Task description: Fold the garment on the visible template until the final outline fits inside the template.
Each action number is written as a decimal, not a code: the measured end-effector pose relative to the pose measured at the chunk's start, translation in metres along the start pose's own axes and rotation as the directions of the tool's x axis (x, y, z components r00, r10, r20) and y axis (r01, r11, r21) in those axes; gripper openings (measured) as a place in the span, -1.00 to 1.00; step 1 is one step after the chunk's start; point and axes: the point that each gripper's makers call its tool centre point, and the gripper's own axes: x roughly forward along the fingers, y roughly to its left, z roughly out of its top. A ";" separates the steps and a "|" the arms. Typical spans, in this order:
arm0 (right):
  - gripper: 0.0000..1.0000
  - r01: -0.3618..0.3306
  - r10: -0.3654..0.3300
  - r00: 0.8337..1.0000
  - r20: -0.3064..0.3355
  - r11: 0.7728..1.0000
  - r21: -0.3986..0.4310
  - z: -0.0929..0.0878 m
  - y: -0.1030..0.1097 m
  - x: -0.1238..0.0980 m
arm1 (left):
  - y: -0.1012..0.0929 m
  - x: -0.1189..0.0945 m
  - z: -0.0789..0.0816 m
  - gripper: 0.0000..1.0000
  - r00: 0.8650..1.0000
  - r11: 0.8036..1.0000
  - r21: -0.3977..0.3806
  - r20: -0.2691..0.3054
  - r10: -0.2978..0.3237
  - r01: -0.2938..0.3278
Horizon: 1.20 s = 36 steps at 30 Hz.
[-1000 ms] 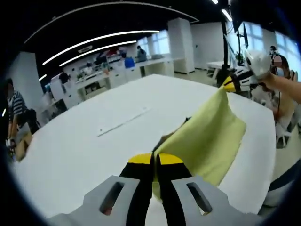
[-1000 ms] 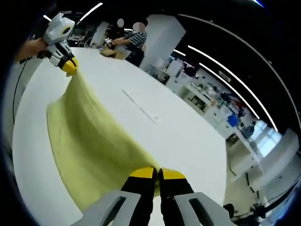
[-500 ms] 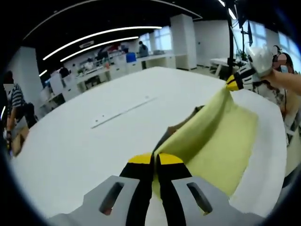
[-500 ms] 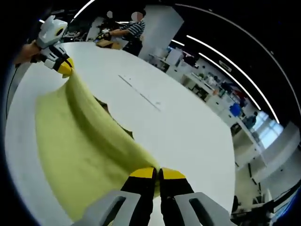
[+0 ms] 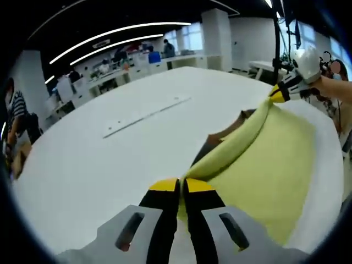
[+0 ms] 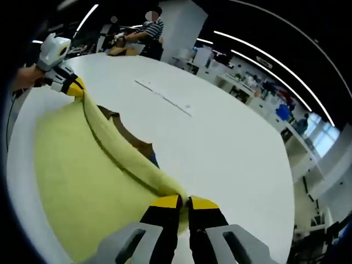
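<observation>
the left gripper [image 5: 182, 186] and the right gripper [image 6: 184, 202] each pinch a corner of the yellow garment [image 5: 264, 159], its top edge stretched between them above the white table [image 5: 99, 159] (broad bare surface beyond).

The soft yellow-green cloth garment [image 5: 258, 165] [image 6: 82, 170] is plain and unpatterned, with a brown patch [image 5: 212, 144] [image 6: 129, 135] showing under its far edge. It lies on a plain white table [image 5: 99, 165] [image 6: 220, 143]. Both the left gripper [image 5: 181, 190] [image 6: 73, 85] and the right gripper [image 6: 183, 204] [image 5: 278, 94] have yellow tips on black jaws and pale grey bodies.
</observation>
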 end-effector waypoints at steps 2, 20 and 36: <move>-1.00 -0.006 0.006 1.000 -0.009 1.000 0.010 -0.004 -0.002 0.002 | 0.000 0.002 -0.002 -0.97 1.000 1.000 -0.005 -0.002 -0.004 0.004; -0.71 -0.080 0.070 0.995 -0.065 0.981 -0.178 -0.018 0.012 0.003 | -0.007 -0.001 -0.008 -0.62 0.995 0.979 0.180 0.002 -0.103 0.101; -0.87 -0.078 0.069 0.996 -0.062 0.983 -0.168 -0.020 0.008 0.008 | 0.004 0.000 -0.017 -0.74 0.999 0.875 0.484 -0.049 -0.002 0.026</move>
